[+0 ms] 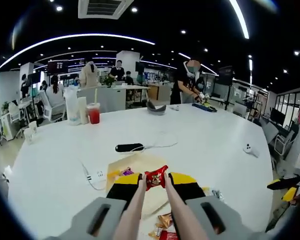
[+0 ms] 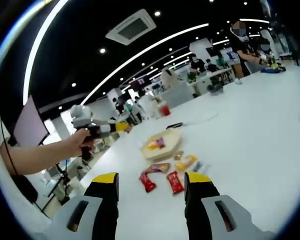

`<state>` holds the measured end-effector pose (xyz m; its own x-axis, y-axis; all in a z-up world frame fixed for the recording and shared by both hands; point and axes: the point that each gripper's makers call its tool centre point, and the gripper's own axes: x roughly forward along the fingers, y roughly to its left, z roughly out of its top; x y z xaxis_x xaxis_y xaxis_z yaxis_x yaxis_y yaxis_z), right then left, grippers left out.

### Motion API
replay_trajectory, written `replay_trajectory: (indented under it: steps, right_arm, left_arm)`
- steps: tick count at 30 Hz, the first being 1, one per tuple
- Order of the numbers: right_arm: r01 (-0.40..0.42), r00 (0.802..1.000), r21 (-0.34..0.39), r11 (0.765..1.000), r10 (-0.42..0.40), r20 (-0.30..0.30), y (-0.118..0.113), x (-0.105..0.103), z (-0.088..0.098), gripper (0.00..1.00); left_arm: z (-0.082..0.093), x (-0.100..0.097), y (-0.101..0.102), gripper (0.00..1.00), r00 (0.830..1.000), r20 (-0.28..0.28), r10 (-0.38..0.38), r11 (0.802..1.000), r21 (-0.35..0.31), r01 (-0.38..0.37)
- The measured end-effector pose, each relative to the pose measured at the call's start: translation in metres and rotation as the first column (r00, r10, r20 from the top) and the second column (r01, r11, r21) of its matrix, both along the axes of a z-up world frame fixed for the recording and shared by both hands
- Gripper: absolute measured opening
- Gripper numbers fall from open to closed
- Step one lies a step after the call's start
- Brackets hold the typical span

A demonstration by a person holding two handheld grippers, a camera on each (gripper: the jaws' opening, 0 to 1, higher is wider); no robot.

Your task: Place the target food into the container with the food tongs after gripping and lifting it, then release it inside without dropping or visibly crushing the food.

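My left gripper (image 1: pixel 156 181) is shut on a pair of pale food tongs (image 1: pixel 131 210), whose tips pinch a red snack packet (image 1: pixel 155 177). The packet hangs just above a light wooden tray (image 1: pixel 140 163) that holds a yellow and a purple item. In the right gripper view, a hand holds the left gripper (image 2: pixel 97 128) up at the left, away from the tray (image 2: pixel 162 143). My right gripper (image 2: pixel 152 186) stands open over the table with nothing between its jaws. Just beyond it lie two red packets (image 2: pixel 147 181), a brown one (image 2: pixel 158 168) and a yellow one (image 2: pixel 186 161).
On the white table (image 1: pixel 205 130) are a red drink cup (image 1: pixel 93 113), a black object with a cable (image 1: pixel 129 147), a white power strip (image 1: pixel 94 176) and a small white device (image 1: pixel 248 148). More packets (image 1: pixel 165 220) lie under the tongs. People stand at the far desks.
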<state>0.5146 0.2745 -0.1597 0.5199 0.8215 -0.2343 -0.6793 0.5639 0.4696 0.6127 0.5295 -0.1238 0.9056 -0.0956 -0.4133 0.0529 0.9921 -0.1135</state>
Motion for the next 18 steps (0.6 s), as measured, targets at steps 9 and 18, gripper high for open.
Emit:
replay_trajectory:
  steps: [9,18]
  right_arm:
    - [0.010,1.000,0.009,1.000,-0.010,0.001,-0.003,0.002,0.000,0.52]
    - [-0.005,1.000,0.006,1.000,0.005,-0.019,-0.001,0.002,-0.005,0.50]
  left_arm:
    - [0.000,0.013,0.006,0.19,1.000,-0.013,-0.010,1.000,0.025,0.010]
    - [0.005,0.029,0.012,0.19,1.000,-0.010,0.004,1.000,0.000,-0.004]
